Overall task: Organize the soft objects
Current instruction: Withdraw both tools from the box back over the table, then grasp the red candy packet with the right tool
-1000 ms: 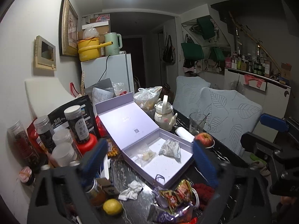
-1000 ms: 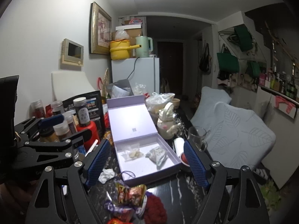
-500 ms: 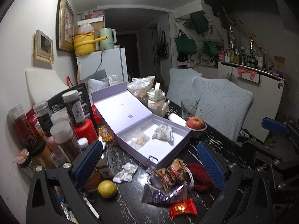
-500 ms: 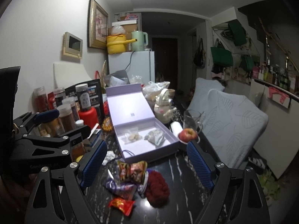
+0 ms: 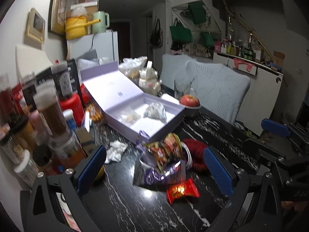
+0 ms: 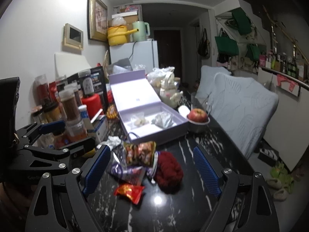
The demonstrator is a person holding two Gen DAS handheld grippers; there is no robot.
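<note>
Snack packets point(image 6: 139, 152) lay before the lavender box point(image 5: 154, 116); we held both grippers point(image 5: 154, 166) point(image 6: 152, 166) apart, empty. Slippery foil risked slipping out.

Both wrist cameras are looking forward and slightly downward along their fingers, low and close over the black marble table point(image 5: 123, 208). The left view is sitting left of the right. Both are sharing the lavender box point(image 5: 135, 104) point(image 6: 150, 116), snack packets point(image 5: 164, 152) point(image 6: 139, 150) and far room.
</note>
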